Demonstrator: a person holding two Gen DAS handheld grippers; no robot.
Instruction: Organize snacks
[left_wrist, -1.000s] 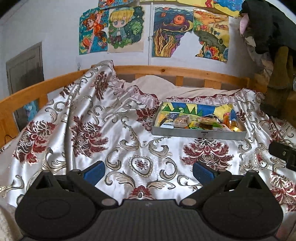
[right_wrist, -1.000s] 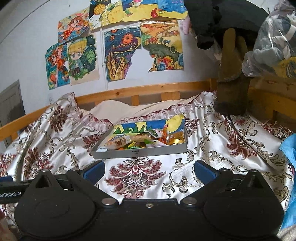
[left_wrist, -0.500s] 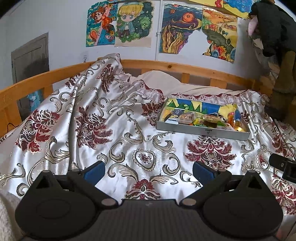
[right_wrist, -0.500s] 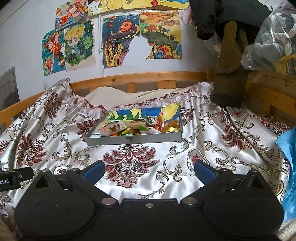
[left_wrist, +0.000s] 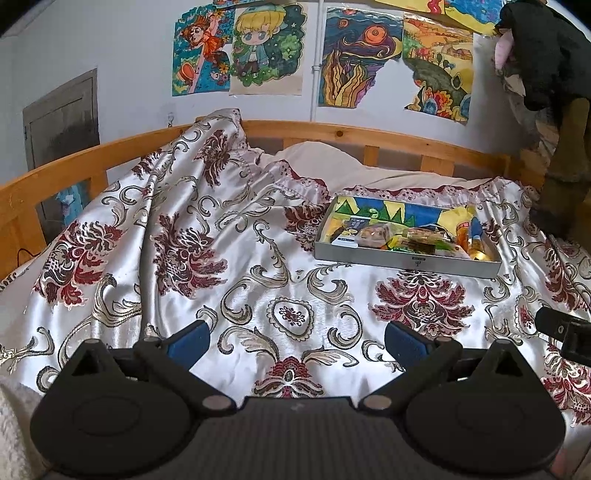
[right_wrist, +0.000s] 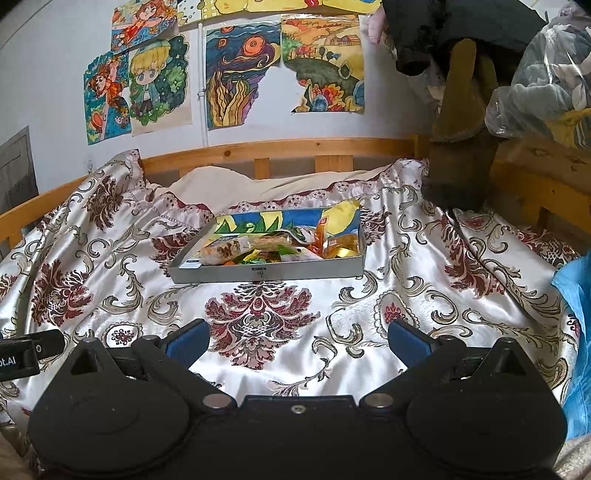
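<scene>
Left gripper (left_wrist: 295, 338): held low over the near part of the bedspread, jaws spread wide, nothing between them.
Right gripper (right_wrist: 297, 336): likewise spread wide and empty, held near, well apart from the tray.
Tray (right_wrist: 266, 272): a shallow grey tray is set on the satin bedspread (left_wrist: 177, 258), toward the far right in the left wrist view, roughly centred in the right wrist view.
Snacks (right_wrist: 273, 247): wrapped packets are seen piled inside the tray, overlapping; no packet is seen loose on the cloth.
Stage: the scene would suit either packets gathered in and finished, or a heap in the tray awaiting sorting; this cannot be settled.
Handling: if a packet is to be picked, the topmost one should be taken by an edge, so that neighbours are not dragged.
Risk: the tray may slide on the slippery cloth if pushed.
</scene>
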